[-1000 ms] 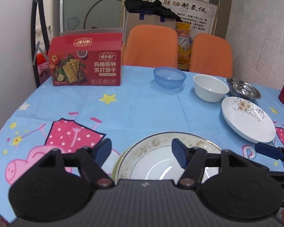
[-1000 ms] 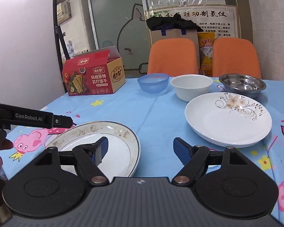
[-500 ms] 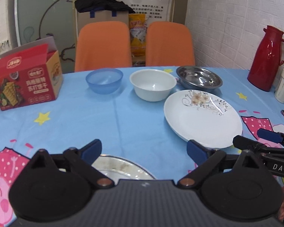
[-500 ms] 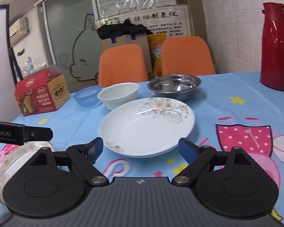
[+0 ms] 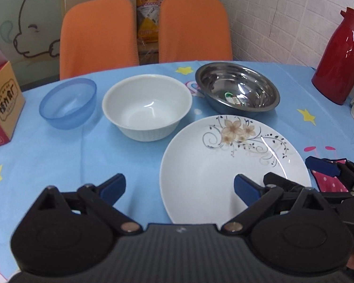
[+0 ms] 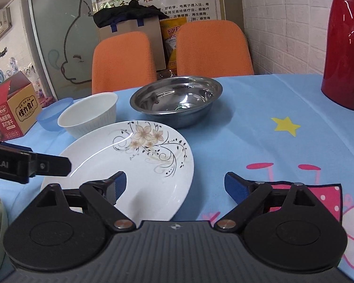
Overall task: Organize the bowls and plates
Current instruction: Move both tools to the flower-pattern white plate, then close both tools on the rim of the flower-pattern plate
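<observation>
Both claws have swung from the rimmed plate toward the floral plate (image 5: 224,165) at bench centre. Left claw (image 5: 179,187), jaws just widened, gapes empty; right claw (image 6: 174,186) gapes empty. White bowl (image 5: 147,107) sits at eleven o'clock of the plate.

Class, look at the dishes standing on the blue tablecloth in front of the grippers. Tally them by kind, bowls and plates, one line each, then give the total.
Bowls: 3, the blue bowl, the white bowl and the steel bowl.
Plates: 1, the flowered plate.
Total: 4 dishes in full view.
</observation>
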Motion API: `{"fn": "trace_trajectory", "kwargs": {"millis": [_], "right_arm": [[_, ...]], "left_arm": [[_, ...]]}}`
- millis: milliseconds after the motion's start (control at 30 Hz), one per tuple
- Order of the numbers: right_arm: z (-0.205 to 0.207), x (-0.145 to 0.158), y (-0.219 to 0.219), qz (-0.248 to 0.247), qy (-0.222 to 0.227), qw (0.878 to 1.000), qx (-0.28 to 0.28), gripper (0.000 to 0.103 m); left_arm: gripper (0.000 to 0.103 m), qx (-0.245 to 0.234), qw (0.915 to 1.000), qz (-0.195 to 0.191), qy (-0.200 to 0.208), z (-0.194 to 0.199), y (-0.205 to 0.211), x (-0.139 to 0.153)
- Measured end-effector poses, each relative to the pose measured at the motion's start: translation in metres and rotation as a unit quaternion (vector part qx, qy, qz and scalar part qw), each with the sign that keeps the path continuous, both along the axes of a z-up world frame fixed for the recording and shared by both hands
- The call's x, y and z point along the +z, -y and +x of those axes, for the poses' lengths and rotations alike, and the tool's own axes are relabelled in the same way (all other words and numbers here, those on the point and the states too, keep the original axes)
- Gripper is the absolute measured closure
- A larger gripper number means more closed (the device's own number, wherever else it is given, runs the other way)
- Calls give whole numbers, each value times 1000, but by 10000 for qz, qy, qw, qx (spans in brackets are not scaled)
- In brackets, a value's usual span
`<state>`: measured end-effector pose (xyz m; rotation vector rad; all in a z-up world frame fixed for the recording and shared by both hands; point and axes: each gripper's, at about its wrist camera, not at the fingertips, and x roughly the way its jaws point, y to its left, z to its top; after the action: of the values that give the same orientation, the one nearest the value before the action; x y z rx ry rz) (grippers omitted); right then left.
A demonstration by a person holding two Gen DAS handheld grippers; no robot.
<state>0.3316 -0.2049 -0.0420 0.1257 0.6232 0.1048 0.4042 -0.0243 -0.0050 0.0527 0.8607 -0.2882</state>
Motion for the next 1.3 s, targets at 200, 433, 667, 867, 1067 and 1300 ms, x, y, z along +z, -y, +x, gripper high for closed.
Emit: {"fn": "trace_trajectory", "kwargs": {"millis": [200,433,667,867,1067,1300], "right_arm": [[6,-7,-4,119,-107,9998,119,0],[7,-9,-8,15,-72,9997,246,0],[10,-9,-12,-175,-142,9993,299,0],[11,-9,-14,-266,-154,9991,300,0],[12,-9,-14,-243,-181,9990,315,0],[8,-8,-18,-325,-59,9987,381,0]], "left_arm": [[9,-20,9996,-76,-279,16,7,-18],[18,60,9996,-93,-275,18,5,-23],[18,-8,9998,-43,-193,16,8,-24],[18,-27,9998,-60,-171,15,9,-25],[19,-35,9998,-73,-174,14,10,-24],[36,-127,9999,-52,-96,11,14,-21]]}}
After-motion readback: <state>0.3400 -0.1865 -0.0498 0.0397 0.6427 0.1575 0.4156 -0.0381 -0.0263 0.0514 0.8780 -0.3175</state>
